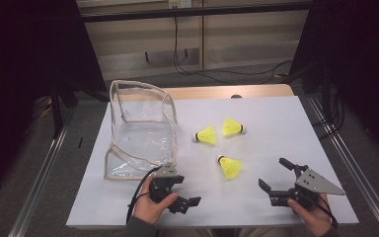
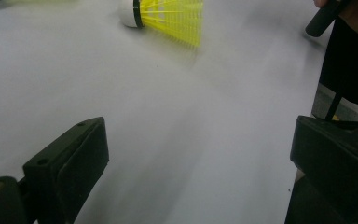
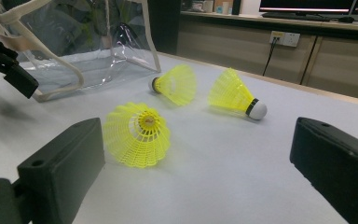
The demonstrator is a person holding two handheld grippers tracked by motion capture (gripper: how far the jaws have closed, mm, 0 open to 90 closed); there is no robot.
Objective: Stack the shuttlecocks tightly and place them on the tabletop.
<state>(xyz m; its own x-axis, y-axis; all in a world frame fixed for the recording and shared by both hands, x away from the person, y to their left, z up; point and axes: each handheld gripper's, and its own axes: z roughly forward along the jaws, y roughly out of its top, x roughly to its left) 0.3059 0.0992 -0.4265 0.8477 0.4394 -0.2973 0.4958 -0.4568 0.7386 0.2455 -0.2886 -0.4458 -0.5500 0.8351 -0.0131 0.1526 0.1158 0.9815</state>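
Surface: we see a matte white table (image 1: 276, 123).
Pouch (image 1: 140, 131): clear, crinkly plastic.
Shuttlecocks: we count three yellow mesh cones right of pouch; nearest shuttlecock (image 1: 229, 166).
Left gripper (image 1: 187, 195): jaws apart, empty.
Right gripper (image 1: 272, 173): jaws apart, empty.
Blurred: left gripper view.

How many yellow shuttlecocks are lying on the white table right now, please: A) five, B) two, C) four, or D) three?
D: three lie on the table, one nearest the clear bag, one beside it, and one closer to the person's side.
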